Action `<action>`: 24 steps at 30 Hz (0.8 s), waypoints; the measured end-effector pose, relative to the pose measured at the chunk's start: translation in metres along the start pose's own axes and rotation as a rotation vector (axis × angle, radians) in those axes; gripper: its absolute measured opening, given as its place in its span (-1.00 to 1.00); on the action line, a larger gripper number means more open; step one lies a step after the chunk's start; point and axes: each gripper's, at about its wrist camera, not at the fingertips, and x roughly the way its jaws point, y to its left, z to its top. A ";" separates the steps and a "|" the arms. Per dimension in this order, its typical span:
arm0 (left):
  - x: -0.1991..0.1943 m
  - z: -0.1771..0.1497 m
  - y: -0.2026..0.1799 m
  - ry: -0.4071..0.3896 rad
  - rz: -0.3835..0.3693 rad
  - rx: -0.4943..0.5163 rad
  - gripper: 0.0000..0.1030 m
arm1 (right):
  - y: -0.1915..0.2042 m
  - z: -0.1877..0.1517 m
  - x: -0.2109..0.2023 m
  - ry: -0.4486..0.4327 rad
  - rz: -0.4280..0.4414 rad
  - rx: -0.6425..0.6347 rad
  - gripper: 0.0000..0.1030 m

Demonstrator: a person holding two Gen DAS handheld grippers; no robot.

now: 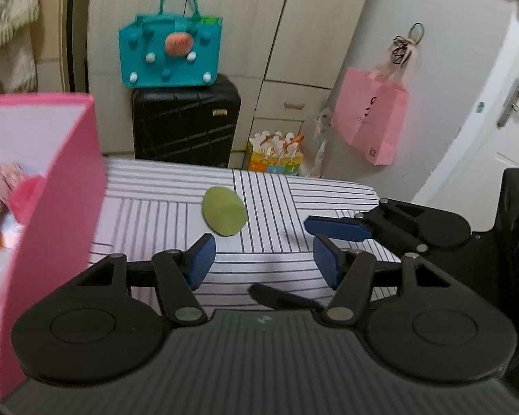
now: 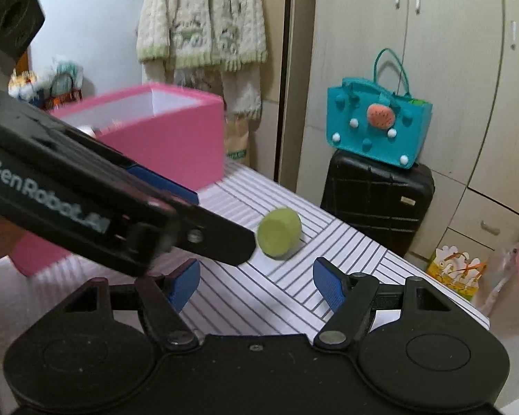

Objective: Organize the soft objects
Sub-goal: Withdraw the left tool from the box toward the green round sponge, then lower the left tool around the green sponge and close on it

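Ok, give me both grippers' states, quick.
Left gripper: open, holding nothing; the green soft piece lies on the striped surface ahead of it.
Right gripper: open, holding nothing.

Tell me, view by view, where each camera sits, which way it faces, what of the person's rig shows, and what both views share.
Left wrist: sits on the left gripper, looking down along its open fingers at the striped surface; the right gripper enters from the right.
Right wrist: sits on the right gripper, facing the same surface; the left gripper's body crosses from the left.
Shared: green soft object, pink box, teal bag, black suitcase.
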 end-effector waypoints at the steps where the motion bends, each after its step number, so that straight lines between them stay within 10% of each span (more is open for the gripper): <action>1: 0.009 0.000 0.002 0.008 -0.001 -0.018 0.18 | -0.001 0.000 0.006 0.009 -0.002 -0.009 0.48; 19: 0.072 0.013 0.012 -0.039 0.138 -0.132 0.01 | -0.028 0.004 0.063 -0.021 0.062 -0.009 0.42; 24: 0.081 0.014 0.019 -0.043 0.166 -0.171 -0.17 | -0.032 0.005 0.066 -0.042 0.059 0.018 0.03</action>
